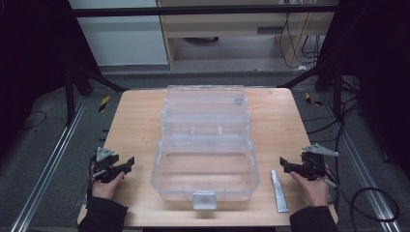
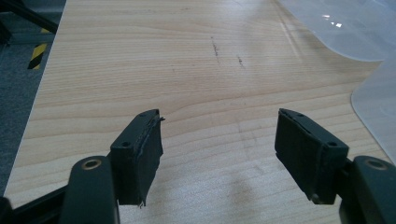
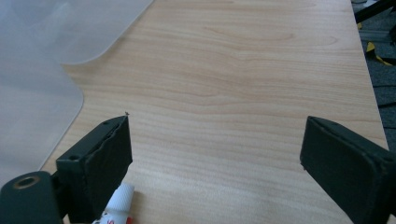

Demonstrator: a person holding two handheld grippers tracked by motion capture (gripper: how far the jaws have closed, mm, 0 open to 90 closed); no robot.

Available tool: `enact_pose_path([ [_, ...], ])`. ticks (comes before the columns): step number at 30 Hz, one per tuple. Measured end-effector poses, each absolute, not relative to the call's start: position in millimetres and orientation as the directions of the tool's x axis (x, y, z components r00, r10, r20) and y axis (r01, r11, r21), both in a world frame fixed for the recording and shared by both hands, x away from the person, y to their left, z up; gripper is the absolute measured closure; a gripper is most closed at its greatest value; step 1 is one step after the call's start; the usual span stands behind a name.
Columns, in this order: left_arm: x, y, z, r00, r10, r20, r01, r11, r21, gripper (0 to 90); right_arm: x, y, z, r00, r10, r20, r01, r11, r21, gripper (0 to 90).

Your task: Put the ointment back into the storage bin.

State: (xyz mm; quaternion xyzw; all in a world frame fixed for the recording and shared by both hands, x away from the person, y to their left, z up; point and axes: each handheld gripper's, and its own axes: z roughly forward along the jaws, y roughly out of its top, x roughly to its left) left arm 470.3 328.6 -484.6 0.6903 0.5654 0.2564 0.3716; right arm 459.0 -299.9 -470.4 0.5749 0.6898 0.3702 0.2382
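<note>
Clear box (image 1: 205, 154) stood open mid-frame, tube (image 1: 279, 191) lower right beside my right gripper (image 1: 289, 166); both it and my left gripper (image 1: 126, 163) gaped wide, holding nothing

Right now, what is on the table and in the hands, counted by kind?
Clear plastic boxes, lid open: 1
Small tubes: 1
Tongs, each hand-held with jaws open: 2, left tongs and right tongs
Total: 4
</note>
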Motion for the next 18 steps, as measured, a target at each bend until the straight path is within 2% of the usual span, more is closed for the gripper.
enact_pose_path([
  [3,470.0,329.7,-484.5,0.225,0.972,-0.065,0.592,-0.083,0.802,31.5,458.5,-297.1,-466.5,-0.240,0.967,0.080,0.634,0.094,0.768,5.6],
  [6,469.3,329.6,-484.0,0.224,0.972,-0.066,0.589,-0.081,0.804,31.6,456.9,-292.5,-462.8,-0.244,0.967,0.068,0.629,0.104,0.770,7.6],
  [11,468.2,328.9,-483.5,0.225,0.973,-0.053,0.589,-0.092,0.803,31.6,450.7,-287.9,-453.0,-0.250,0.966,0.069,0.610,0.102,0.786,20.5],
  [18,469.2,327.0,-484.1,0.233,0.971,-0.054,0.592,-0.097,0.800,32.0,444.6,-281.4,-440.4,-0.277,0.961,0.006,0.631,0.178,0.755,23.8],
])
